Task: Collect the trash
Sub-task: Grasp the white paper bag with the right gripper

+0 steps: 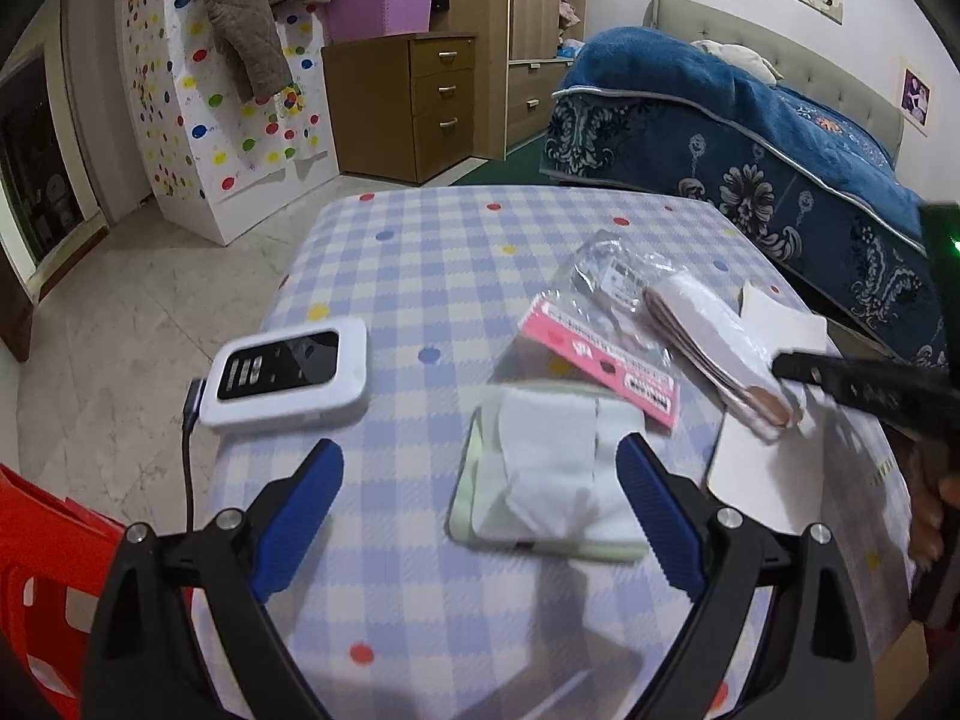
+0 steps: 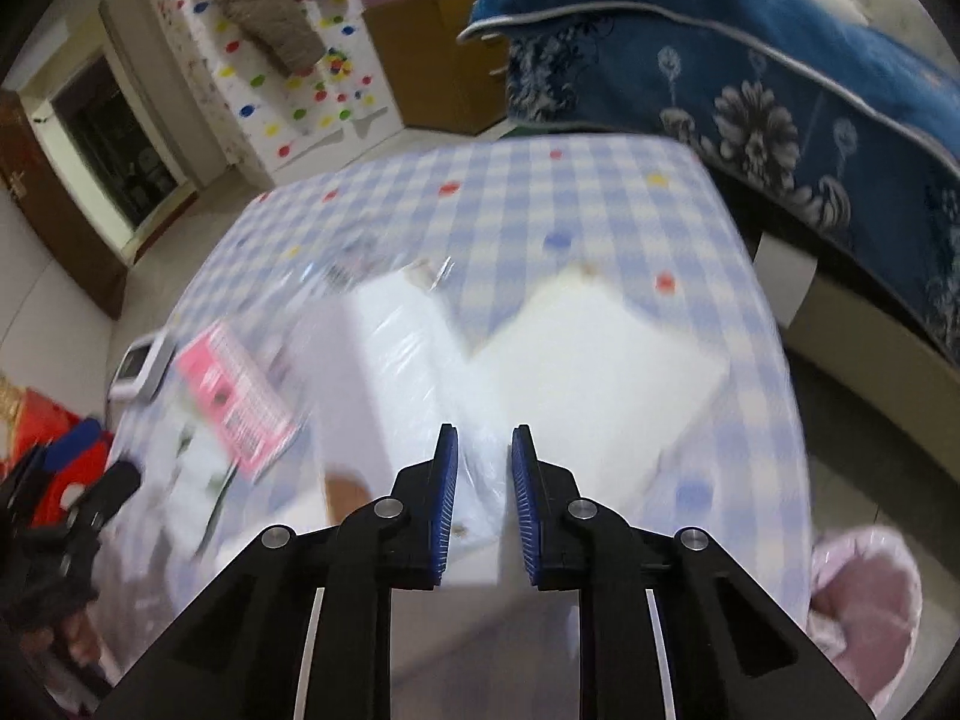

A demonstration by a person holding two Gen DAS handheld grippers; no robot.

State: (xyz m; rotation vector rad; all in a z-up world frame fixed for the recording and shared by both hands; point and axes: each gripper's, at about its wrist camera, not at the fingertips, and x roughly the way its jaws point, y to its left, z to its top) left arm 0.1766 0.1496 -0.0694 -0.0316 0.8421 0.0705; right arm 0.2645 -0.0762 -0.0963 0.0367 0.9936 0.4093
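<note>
**Several scraps left on the surface, none visibly binned yet**

Several pieces of trash lie on the checked surface [image 1: 420,252], so by my reading you are early in the job. Your left gripper [image 1: 480,480] hangs low over the near side with its jaws spread wide and nothing between them; the folded tissue [image 1: 552,474], lying on a pale green pad, sits just ahead, next to the right jaw rather than centred. Beyond it lie the pink-labelled plastic packet [image 1: 600,354], a bundle of wrapped white and brown sheets [image 1: 714,342], and a white paper square [image 1: 786,324] near the far right edge.

Your right gripper [image 2: 485,498] has its jaws drawn narrow, with a small gap showing. Crinkled clear plastic [image 2: 408,348] lies right under them, but the view is blurred and you cannot tell from it whether any film is caught. A pink-lined bin [image 2: 864,600] shows low on the right, beside the surface; its contents are not visible.

The white device [image 1: 288,378] with its cable looks like something to keep, so leave it. Everything else named still wants collecting.
</note>
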